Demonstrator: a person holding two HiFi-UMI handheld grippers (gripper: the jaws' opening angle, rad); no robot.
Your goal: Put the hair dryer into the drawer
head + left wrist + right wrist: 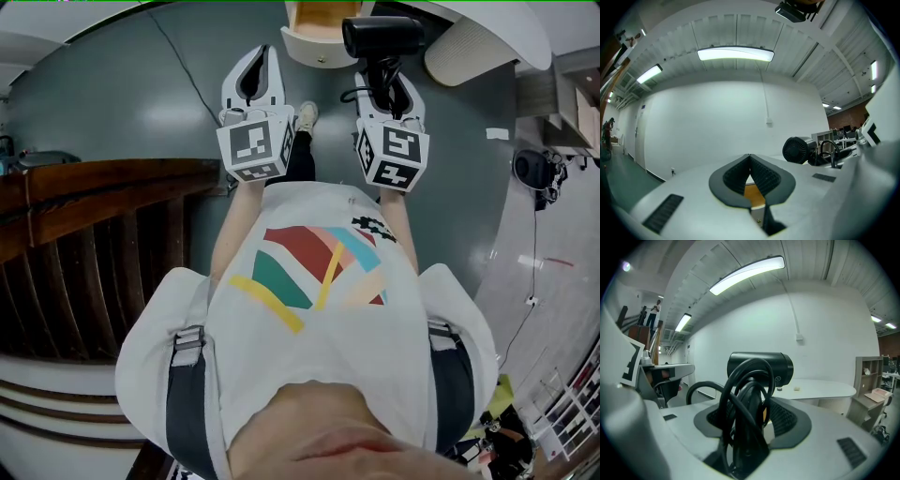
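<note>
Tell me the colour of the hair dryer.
The hair dryer is black. It shows best in the right gripper view.

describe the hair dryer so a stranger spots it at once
Start at the pale open drawer at the head view's top. Right of it, the right tool grips the hair dryer by its handle: a black barrel with looped cord, while the left tool holds nothing.

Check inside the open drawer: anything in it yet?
Only bare wooden bottom shows inside the drawer. Its right end is covered by the hair dryer in the right gripper; the back runs out of frame.
</note>
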